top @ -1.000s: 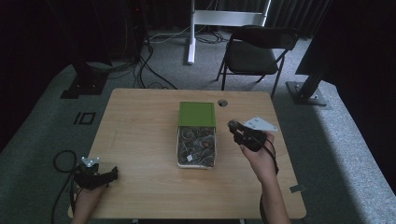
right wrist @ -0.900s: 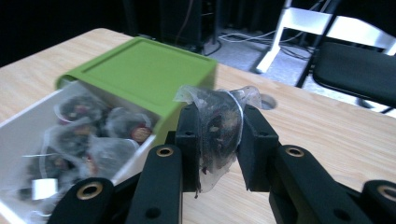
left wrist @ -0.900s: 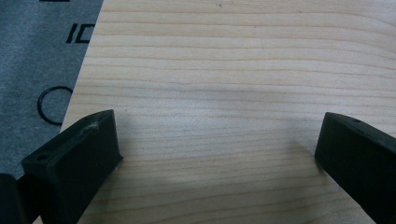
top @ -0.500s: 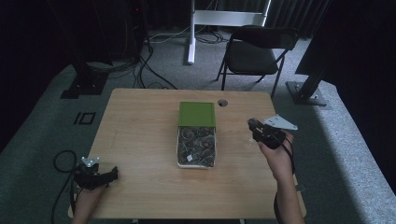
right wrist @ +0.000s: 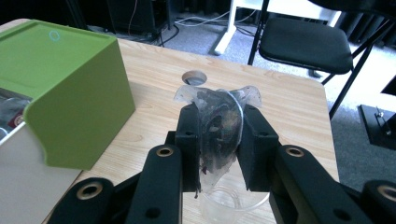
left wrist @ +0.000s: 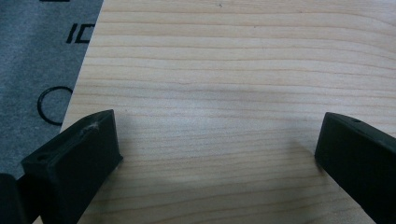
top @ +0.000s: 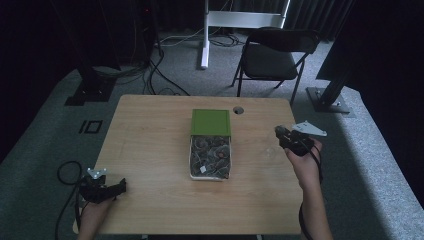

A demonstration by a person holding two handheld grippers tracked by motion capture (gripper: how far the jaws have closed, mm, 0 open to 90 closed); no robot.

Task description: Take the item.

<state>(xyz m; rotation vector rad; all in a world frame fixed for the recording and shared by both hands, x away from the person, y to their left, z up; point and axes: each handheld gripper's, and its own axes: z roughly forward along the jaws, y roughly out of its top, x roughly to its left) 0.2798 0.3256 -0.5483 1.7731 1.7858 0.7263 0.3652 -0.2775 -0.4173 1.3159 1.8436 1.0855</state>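
Observation:
My right gripper (top: 281, 134) hovers over the table's right side, shut on a clear sachet (right wrist: 218, 122) of dark dried bits. The sachet hangs between the jaws, right above a small clear plastic cup (right wrist: 232, 201) that stands on the wood (top: 271, 150). At the table's middle is a white box (top: 192, 165) holding several similar sachets, its green lid (top: 210, 121) slid toward the far end. Down at the near left corner my left gripper (top: 119, 187) rests low over the bare wood, open with nothing between its fingers (left wrist: 79, 149).
A round cable hole (top: 238, 110) pierces the table beyond the box. A black folding chair (top: 272, 57) and a white stand leg (top: 204, 35) are behind the table. The green lid (right wrist: 70, 88) is left of my right gripper (right wrist: 217, 121).
My right gripper has carried the sachet rightward, away from the box and toward the table's right edge, ending over the clear cup. The left gripper has stayed put.

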